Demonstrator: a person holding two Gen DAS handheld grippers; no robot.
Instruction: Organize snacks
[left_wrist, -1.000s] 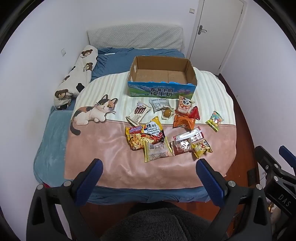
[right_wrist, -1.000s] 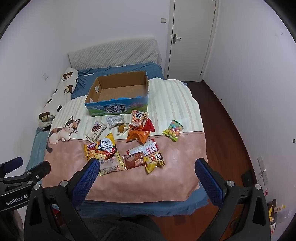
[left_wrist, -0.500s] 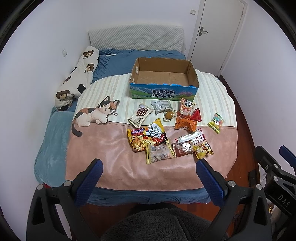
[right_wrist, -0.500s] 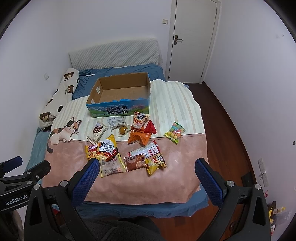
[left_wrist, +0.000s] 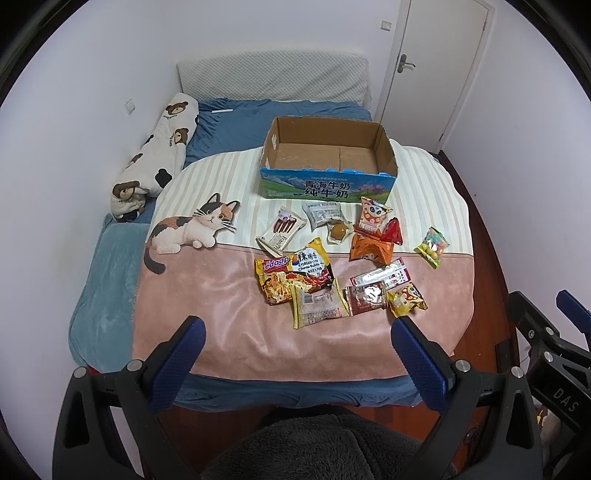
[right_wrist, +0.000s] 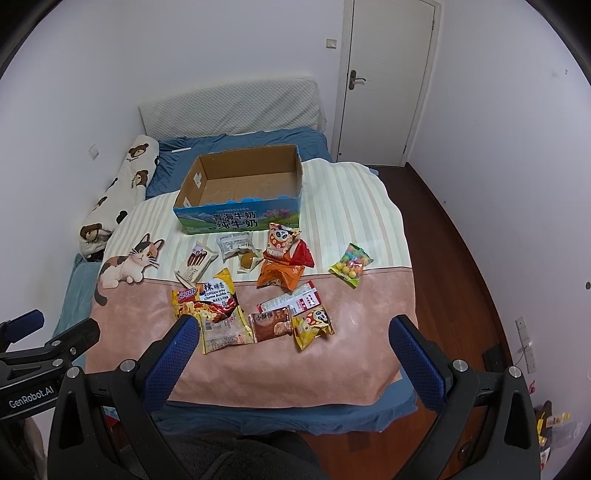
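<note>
An open, empty cardboard box (left_wrist: 325, 158) with a blue printed front stands on the bed's blanket; it also shows in the right wrist view (right_wrist: 243, 184). Several snack packets lie in front of it: a yellow noodle pack (left_wrist: 295, 273), a brown biscuit packet (left_wrist: 365, 299), an orange bag (left_wrist: 369, 249), a candy bag (left_wrist: 432, 245), a chocolate stick pack (left_wrist: 280, 232). My left gripper (left_wrist: 297, 347) is open and empty above the blanket's near edge. My right gripper (right_wrist: 293, 343) is open and empty, near the yellow panda packet (right_wrist: 312, 325).
The blanket (left_wrist: 221, 295) has a cat print (left_wrist: 188, 229). A bear-print pillow (left_wrist: 155, 162) lies at the left against the wall. A closed white door (right_wrist: 384, 81) and wood floor (right_wrist: 454, 258) are at the right. The other gripper (left_wrist: 546, 350) shows at the right edge.
Both grippers have moved slightly forward toward the bed; the snacks and box appear a little lower and nearer in view. Both stay open and empty.
</note>
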